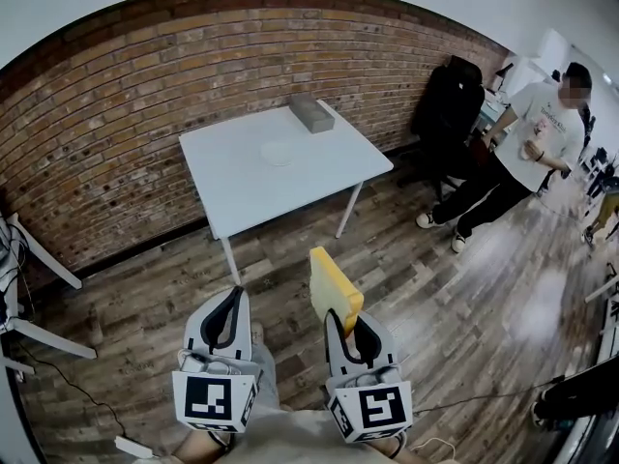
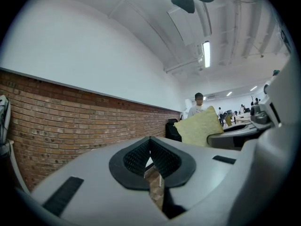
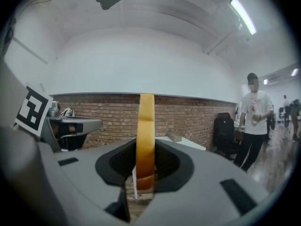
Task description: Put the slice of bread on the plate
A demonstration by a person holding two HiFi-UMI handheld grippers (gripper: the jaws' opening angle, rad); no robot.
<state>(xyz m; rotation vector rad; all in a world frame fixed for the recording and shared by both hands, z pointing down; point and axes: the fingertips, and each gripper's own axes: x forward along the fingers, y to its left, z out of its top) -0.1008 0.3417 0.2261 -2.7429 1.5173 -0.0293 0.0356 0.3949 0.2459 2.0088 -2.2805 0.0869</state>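
A yellow slice of bread (image 1: 332, 285) stands upright on edge in my right gripper (image 1: 346, 325), whose jaws are shut on its lower part. In the right gripper view the slice (image 3: 145, 135) rises between the two dark pads (image 3: 167, 163), crust edge facing the camera. My left gripper (image 1: 228, 319) is beside it, shut with nothing in it; its pads (image 2: 164, 160) meet in the left gripper view, where the bread (image 2: 201, 126) shows to the right. A small white plate (image 1: 278, 153) lies on the white table (image 1: 232, 191) ahead, well beyond both grippers.
A grey box (image 1: 311, 112) lies at the table's far edge by the brick wall (image 1: 106, 114). A black office chair (image 1: 447, 104) stands right of the table. A person (image 1: 527, 148) walks on the wooden floor at right. White frame legs (image 1: 29, 288) stand at left.
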